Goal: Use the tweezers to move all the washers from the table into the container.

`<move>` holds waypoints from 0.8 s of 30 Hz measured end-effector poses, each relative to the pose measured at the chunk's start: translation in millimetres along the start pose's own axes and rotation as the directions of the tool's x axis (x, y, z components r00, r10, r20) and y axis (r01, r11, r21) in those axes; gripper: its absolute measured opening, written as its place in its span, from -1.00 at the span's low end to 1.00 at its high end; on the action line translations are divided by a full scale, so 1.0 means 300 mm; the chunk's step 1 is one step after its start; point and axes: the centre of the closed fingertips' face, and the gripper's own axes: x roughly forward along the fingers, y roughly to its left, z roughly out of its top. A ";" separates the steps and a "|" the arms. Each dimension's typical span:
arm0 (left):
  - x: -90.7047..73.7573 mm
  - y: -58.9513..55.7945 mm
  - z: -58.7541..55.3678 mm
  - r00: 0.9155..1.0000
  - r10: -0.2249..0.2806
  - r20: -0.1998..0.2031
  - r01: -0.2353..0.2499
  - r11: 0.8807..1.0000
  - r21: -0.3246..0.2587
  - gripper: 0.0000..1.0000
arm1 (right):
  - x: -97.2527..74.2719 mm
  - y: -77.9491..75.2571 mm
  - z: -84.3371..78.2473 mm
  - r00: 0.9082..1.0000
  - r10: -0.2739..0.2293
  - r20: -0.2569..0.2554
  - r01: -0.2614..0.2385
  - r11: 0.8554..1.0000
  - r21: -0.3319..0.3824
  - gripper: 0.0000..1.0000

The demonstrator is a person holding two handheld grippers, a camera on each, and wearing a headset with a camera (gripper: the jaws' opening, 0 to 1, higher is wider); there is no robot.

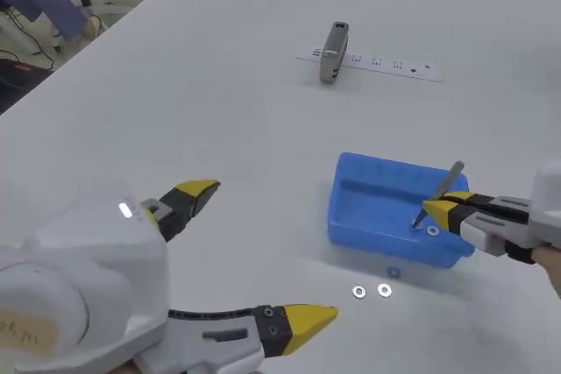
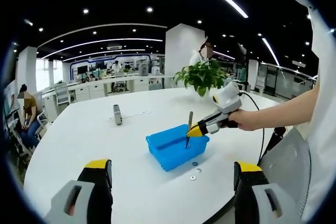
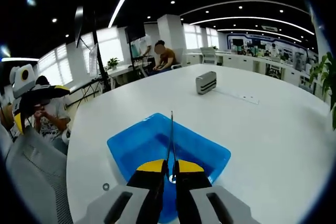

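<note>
The right tool (image 1: pixel 434 212) is clamped shut on the metal tweezers (image 1: pixel 447 183). It grips them low on the shank, so squeezing the jaws also pinches the tips. The tips point down inside the blue container (image 1: pixel 377 203), near its front wall, which reads as the drop-off stage of a transfer. One washer (image 1: pixel 433 231) lies on the container floor just beside the tips; whether they touch it is too small to tell. Two more washers (image 1: pixel 359 292) lie side by side on the white bench (image 1: pixel 219 102) just in front of the container, so the job looks unfinished. The left tool (image 1: pixel 269 250) hangs over the bench with its yellow-tipped jaws spread wide and nothing between them. It is well apart from the container, probably parked out of the way. Further back, a power strip (image 1: pixel 386 64) carries a grey plug-in block (image 1: pixel 333 50). Its markings are unreadable, as is the scrawl on the left tool's label (image 1: pixel 19 330), and no brand shows.
</note>
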 end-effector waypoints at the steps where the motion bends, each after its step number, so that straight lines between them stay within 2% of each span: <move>1: -0.001 0.001 0.001 1.000 -0.004 0.005 0.004 1.000 -0.013 0.98 | 0.000 -0.001 -0.004 1.000 0.000 -0.003 0.000 1.000 0.004 -0.93; 6: -0.007 0.013 -0.005 1.000 0.005 0.003 -0.004 1.000 -0.022 0.97 | -0.004 -0.003 -0.015 1.000 -0.004 0.000 0.004 1.000 0.019 -0.92; 11: -0.013 0.021 0.001 1.000 0.006 0.022 -0.004 0.998 -0.059 0.97 | -0.019 0.007 -0.004 0.999 0.009 0.033 -0.011 0.998 0.068 -0.92; 13: -0.014 0.022 0.003 1.000 0.007 0.028 -0.005 0.998 -0.069 0.97 | -0.033 0.015 0.014 0.998 0.009 0.061 -0.014 0.997 0.081 -0.92; 17: -0.014 0.024 0.005 0.999 0.013 0.032 -0.011 0.997 -0.076 0.97 | -0.071 0.049 0.067 0.989 0.029 0.142 -0.045 0.993 0.110 -0.92; 20: -0.010 0.020 -0.001 1.000 0.009 0.026 -0.007 0.997 -0.078 0.97 | -0.109 0.092 0.106 0.978 0.057 0.201 -0.080 0.991 0.108 -0.93; 24: -0.001 0.009 -0.003 1.000 -0.001 0.023 0.003 0.997 -0.078 0.97 | -0.140 0.151 0.118 0.968 0.106 0.229 -0.132 0.986 0.101 -0.93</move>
